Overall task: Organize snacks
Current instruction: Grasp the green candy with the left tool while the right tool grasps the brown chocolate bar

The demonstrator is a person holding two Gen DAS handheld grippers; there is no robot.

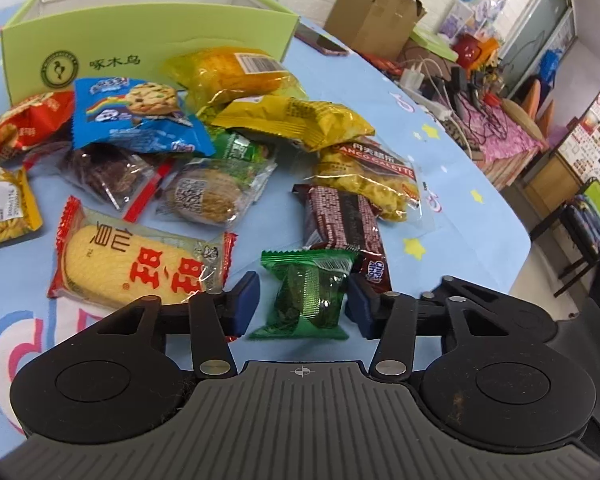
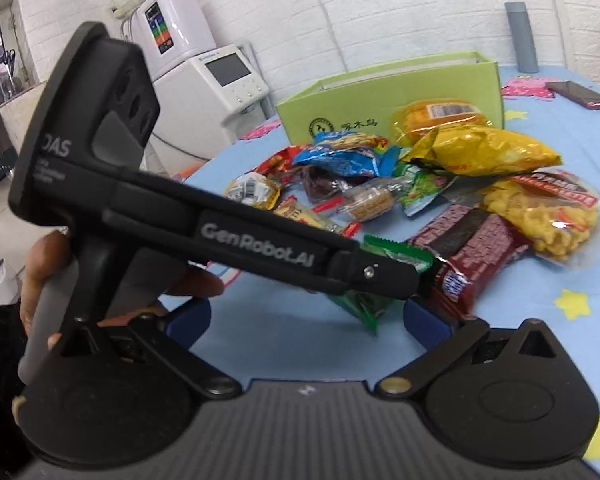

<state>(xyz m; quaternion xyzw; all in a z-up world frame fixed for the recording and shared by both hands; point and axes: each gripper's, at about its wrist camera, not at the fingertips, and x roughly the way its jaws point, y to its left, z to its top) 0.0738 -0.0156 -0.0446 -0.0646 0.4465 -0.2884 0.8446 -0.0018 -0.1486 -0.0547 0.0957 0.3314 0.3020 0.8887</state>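
Note:
A small green snack packet (image 1: 308,296) stands between the blue pads of my left gripper (image 1: 302,306), which press on its two sides. The right wrist view shows that same left gripper (image 2: 414,278) from the side, its finger lying across the green packet (image 2: 396,256). My right gripper (image 2: 308,320) is open just behind it, blue pads wide apart with nothing between them. A heap of snack packets (image 1: 204,152) lies on the blue tablecloth (image 1: 460,184). Behind the heap is an open light-green box (image 1: 148,56), also seen as the green box (image 2: 400,92).
A brown chocolate-biscuit pack (image 1: 340,220) and a red-and-yellow rice cracker pack (image 1: 140,264) flank the green packet. A phone (image 1: 322,42) lies right of the box. The table edge (image 1: 516,272) runs close on the right, with chairs and clutter beyond. A hand (image 2: 44,276) holds the left gripper's handle.

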